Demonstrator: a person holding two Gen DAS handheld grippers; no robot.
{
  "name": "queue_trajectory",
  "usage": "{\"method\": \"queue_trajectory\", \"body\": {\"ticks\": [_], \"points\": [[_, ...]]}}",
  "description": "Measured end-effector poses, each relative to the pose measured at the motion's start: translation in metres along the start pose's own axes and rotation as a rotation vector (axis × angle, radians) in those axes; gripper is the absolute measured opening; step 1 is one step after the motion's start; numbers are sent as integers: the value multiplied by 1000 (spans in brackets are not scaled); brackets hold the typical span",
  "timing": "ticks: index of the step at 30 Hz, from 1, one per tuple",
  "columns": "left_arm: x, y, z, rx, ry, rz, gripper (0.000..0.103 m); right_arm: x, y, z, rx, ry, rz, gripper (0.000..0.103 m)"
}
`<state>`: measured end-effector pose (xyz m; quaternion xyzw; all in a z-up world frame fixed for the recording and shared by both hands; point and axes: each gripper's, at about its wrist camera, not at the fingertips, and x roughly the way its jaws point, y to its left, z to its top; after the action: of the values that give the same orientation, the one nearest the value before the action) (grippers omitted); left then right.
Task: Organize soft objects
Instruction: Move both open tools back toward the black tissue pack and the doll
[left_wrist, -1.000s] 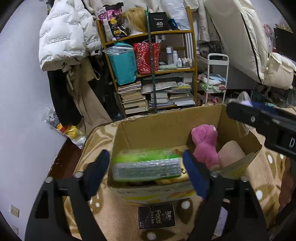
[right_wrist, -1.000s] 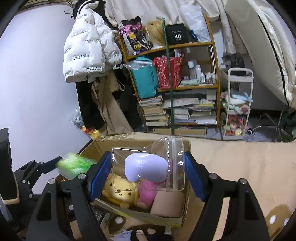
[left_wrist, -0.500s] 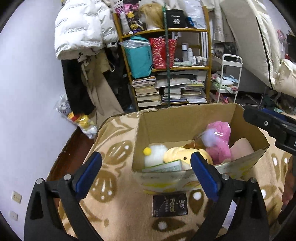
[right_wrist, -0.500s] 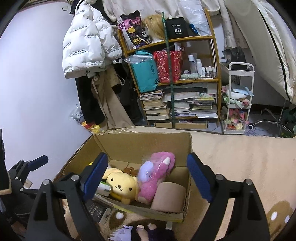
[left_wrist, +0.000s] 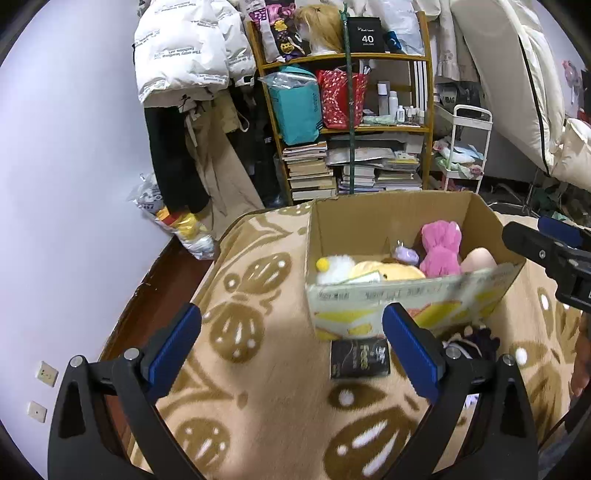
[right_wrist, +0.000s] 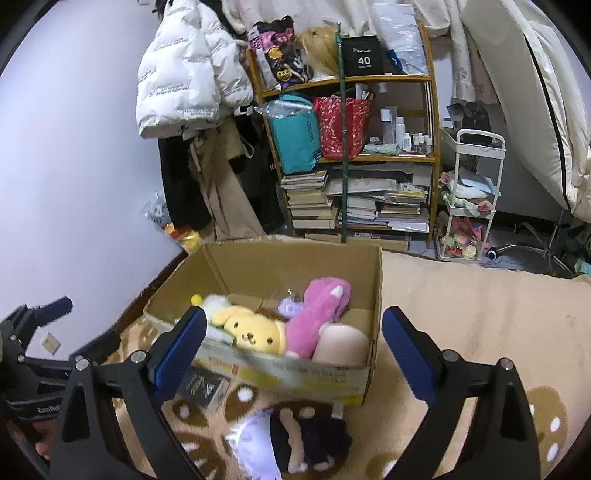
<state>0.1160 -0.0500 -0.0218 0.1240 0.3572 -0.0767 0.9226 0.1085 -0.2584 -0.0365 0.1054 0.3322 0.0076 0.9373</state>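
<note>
The open brown cardboard box (right_wrist: 295, 280) sits on the tan blanket with brown leaf shapes (left_wrist: 258, 406) and serves as the collecting bin, so everything here is placed against it. Inside the box, a yellow dog-faced plush (right_wrist: 251, 330) lies against the near wall, with a white fluffy toy with a yellow pom-pom (left_wrist: 332, 266) at its left end. A pink furry plush (right_wrist: 317, 314) leans toward the box's right side over a pale beige roll-shaped cushion (right_wrist: 341, 345) in the near right corner, and a small lilac soft piece (right_wrist: 290, 306) is wedged between the pink and yellow toys. They are packed loosely, likely dropped in rather than arranged.

Outside the box, just in front of its near wall, lies a plush doll with dark purple hair and a pale lilac dress (right_wrist: 291, 443), probably the next thing to go in. A flat black packet with printed lettering (left_wrist: 360, 358) lies beside it, also against the near wall; whether it is soft I cannot tell, as the print is blurred.

The left gripper (left_wrist: 291, 347) hovers over the blanket to the left front of the box, fingers spread wide and holding nothing. The right gripper (right_wrist: 293, 350) hangs above the box's near wall, fingers likewise wide apart and empty, with the doll directly beneath it.
</note>
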Motion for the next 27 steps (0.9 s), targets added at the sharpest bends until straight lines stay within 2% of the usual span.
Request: {"method": "queue_trajectory", "body": {"ticks": [3, 7, 14, 21, 27], "points": [[-4, 3, -6, -18, 12, -18, 97, -6, 1, -4, 4, 10, -6, 100], [-6, 4, -13, -12, 26, 6, 97, -18, 0, -8, 16, 9, -7, 100], [-15, 6, -19, -17, 51, -2, 97, -28, -11, -15, 52, 51, -15, 100], [-8, 1, -25, -3, 87, -10, 97, -21, -18, -23, 89, 102, -35, 100], [2, -5, -25, 14, 106, -19, 97, -7, -15, -28, 73, 145, -54, 100]]}}
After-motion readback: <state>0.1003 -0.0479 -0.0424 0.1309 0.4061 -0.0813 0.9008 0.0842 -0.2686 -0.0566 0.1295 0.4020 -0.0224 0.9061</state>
